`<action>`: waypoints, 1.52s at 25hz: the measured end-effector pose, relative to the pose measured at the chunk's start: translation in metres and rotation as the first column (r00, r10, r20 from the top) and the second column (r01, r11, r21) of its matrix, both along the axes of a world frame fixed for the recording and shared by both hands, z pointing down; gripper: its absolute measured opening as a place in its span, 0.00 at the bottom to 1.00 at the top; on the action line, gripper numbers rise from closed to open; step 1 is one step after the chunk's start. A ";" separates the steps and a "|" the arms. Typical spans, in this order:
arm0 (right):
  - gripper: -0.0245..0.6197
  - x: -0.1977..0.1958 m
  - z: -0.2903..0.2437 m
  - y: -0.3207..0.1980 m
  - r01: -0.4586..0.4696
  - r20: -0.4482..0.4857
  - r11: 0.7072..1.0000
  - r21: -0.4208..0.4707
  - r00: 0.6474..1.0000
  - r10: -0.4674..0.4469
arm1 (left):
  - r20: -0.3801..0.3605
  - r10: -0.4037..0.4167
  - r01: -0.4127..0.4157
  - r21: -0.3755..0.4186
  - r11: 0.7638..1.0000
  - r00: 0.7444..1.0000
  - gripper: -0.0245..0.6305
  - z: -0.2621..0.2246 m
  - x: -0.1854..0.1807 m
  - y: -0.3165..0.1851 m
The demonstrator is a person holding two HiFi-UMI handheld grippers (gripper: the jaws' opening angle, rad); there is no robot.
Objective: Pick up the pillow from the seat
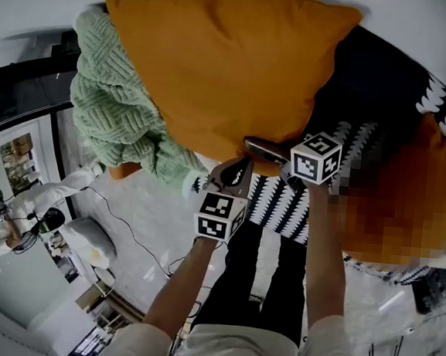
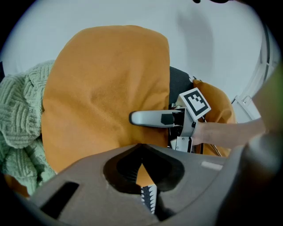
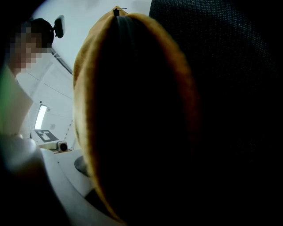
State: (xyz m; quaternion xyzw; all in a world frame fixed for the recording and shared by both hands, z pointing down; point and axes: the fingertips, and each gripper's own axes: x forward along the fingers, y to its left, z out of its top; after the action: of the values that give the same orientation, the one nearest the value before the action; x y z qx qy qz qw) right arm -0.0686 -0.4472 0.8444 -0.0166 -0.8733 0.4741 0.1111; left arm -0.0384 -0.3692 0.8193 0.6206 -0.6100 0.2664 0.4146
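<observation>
- Pillow front and centre: big, orange, standing tall against the pale wall, with both tongs at its lower edge.
- It overlaps the green knitted throw on its left; the dark seat back shows behind its right side.
- Right gripper is clamped on the pillow. In the left gripper view one grey finger lies flat across the orange front, and the other is out of sight behind the fabric.
- In the right gripper view the pillow's edge fills nearly everything, dark and pressed up close to the lens.
- Left gripper is just beside the right one at the bottom edge, jaws narrowed almost together with a wedge of orange fabric pinched between the ribbed pads.
- Below both grippers hangs a black-and-white patterned cushion.
- A second orange cushion peeks out behind the right gripper's marker cube.
</observation>
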 end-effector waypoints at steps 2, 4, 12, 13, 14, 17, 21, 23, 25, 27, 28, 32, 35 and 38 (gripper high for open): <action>0.79 0.000 -0.003 0.002 -0.005 -0.015 1.000 -0.001 1.000 0.005 | -0.001 0.002 -0.002 0.000 1.000 1.000 0.05 -0.002 0.002 0.003; 0.74 0.000 -0.004 0.004 -0.012 -0.033 1.000 -0.002 0.999 0.012 | -0.002 0.005 -0.005 0.003 1.000 1.000 0.05 -0.003 0.005 0.004; 0.55 -0.001 -0.013 0.010 -0.053 -0.090 0.998 0.023 0.994 0.055 | -0.016 0.011 -0.010 0.038 0.999 1.000 0.05 -0.013 0.000 0.008; 0.54 -0.001 -0.015 0.010 -0.061 -0.098 0.998 0.028 0.993 0.063 | -0.018 0.013 -0.012 0.044 0.999 1.000 0.05 -0.015 -0.001 0.008; 0.52 -0.001 -0.016 0.011 -0.066 -0.109 0.997 0.032 0.992 0.069 | -0.020 0.017 -0.016 0.050 0.999 1.000 0.05 -0.018 -0.001 0.009; 0.49 -0.002 -0.018 0.015 -0.080 -0.145 0.996 0.047 0.986 0.086 | -0.012 0.041 -0.040 0.057 0.998 0.999 0.05 -0.022 -0.005 0.013; 0.47 -0.003 -0.024 0.017 -0.104 -0.188 0.993 0.060 0.976 0.113 | 0.002 0.059 -0.059 0.070 0.996 0.998 0.05 -0.032 -0.016 0.017; 0.46 -0.004 -0.030 0.021 -0.114 -0.204 0.991 0.064 0.971 0.125 | 0.005 0.051 -0.051 0.072 0.996 0.999 0.05 -0.038 -0.025 0.021; 0.45 -0.006 -0.036 0.026 -0.128 -0.221 0.989 0.067 0.965 0.140 | 0.010 0.045 -0.046 0.076 0.996 0.999 0.05 -0.046 -0.033 0.025; 0.45 -0.007 -0.042 0.031 -0.144 -0.238 0.987 0.070 0.959 0.157 | 0.017 0.048 -0.049 0.083 0.995 0.999 0.05 -0.054 -0.039 0.029; 0.45 -0.008 -0.045 0.034 -0.151 -0.245 0.986 0.073 0.956 0.164 | 0.026 0.054 -0.056 0.084 0.995 0.998 0.05 -0.058 -0.041 0.031; 0.43 -0.011 -0.058 0.041 -0.175 -0.261 0.980 0.091 0.946 0.193 | 0.062 0.088 -0.094 0.090 0.992 0.994 0.05 -0.068 -0.048 0.034; 0.42 -0.014 -0.068 0.051 -0.200 -0.283 0.975 0.098 0.934 0.220 | 0.051 0.083 -0.088 0.099 0.991 0.995 0.05 -0.074 -0.052 0.036; 0.41 -0.018 -0.077 0.060 -0.233 -0.312 0.966 0.114 0.914 0.258 | 0.059 0.104 -0.110 0.103 0.989 0.993 0.05 -0.079 -0.055 0.035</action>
State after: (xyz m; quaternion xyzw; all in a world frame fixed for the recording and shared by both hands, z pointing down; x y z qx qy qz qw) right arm -0.0869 -0.3869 0.7672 0.1755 -0.8552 0.4478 0.1932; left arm -0.0939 -0.3338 0.7402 0.6663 -0.5997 0.2720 0.3499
